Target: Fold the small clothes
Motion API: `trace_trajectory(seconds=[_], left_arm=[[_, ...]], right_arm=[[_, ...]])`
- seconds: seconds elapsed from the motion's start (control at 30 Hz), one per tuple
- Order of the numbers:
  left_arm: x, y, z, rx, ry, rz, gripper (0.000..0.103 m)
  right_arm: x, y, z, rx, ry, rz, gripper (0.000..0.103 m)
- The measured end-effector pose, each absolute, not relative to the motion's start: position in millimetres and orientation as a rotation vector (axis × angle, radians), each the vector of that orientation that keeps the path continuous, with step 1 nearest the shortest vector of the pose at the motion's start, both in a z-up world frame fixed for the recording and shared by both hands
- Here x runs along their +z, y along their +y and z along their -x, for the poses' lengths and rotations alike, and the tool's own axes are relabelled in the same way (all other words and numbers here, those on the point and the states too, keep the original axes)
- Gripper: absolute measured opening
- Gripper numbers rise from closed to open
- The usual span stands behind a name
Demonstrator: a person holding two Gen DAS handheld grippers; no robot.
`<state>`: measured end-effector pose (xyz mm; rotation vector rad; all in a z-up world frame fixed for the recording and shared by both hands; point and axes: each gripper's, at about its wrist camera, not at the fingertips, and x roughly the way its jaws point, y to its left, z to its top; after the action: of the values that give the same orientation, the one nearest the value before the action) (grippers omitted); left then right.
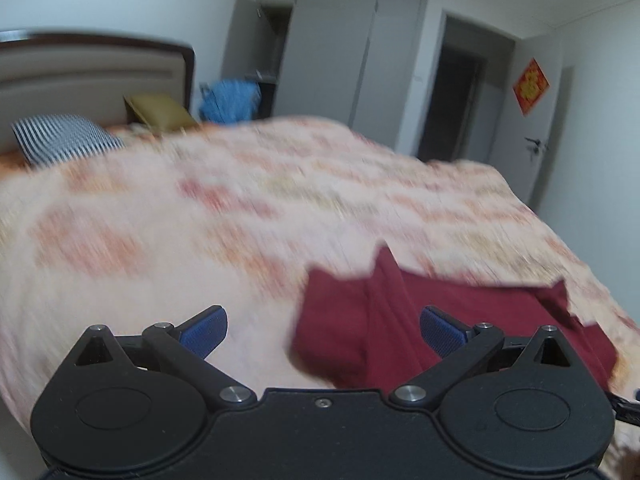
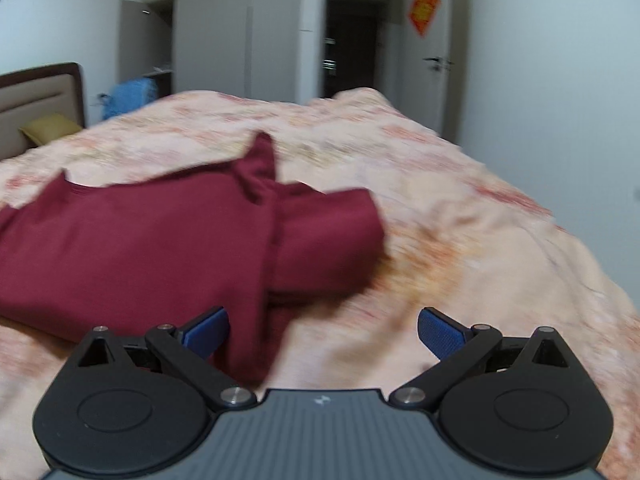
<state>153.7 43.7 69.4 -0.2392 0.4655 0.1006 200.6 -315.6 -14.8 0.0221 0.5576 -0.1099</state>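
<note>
left view / bedspread: bed (image 1: 200,220) covered in soft peach-and-orange patterned fabric, heavily motion-blurred
left view / garment: dark red garment (image 1: 348,312), matte knit, partly folded, lying on the bedspread at lower right; a pointed flap sticks up at its far edge, creases run along the fold
left view / left hand-held gripper: left hand-held gripper (image 1: 323,330) angled down toward the bed, jaws spread wide, nothing between them; blue ribbed pads (image 1: 202,330) on black linkage arms (right pad sits in front of the red cloth; contact not discernible)
left view / background: striped pillow (image 1: 64,140), olive cushion (image 1: 158,114), padded headboard (image 1: 92,68), blue cloth (image 1: 230,100) by grey wardrobe (image 1: 340,48), red diamond decoration (image 1: 530,84) on the door

right view / garment: same dark red garment (image 2: 160,240) spread across the left half, smooth with a seam line down the fold; one folded part juts right, a peak rises at the far edge
right view / right hand-held gripper: right hand-held gripper (image 2: 323,330) tilted down, jaws wide, holding nothing; near hem of the cloth hangs just beside the left blue pad (image 2: 206,332)
right view / bed: bedspread (image 2: 460,240) bare on the right, blurred
</note>
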Motion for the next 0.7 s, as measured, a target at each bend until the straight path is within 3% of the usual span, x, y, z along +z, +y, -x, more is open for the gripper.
trace_trajectory(seconds=[0.7], left_arm=[[-7, 15, -196, 0.007, 0.589, 0.404, 0.102]], right_arm=[[13, -242, -204, 0.093, 0.407, 0.047, 0.103]])
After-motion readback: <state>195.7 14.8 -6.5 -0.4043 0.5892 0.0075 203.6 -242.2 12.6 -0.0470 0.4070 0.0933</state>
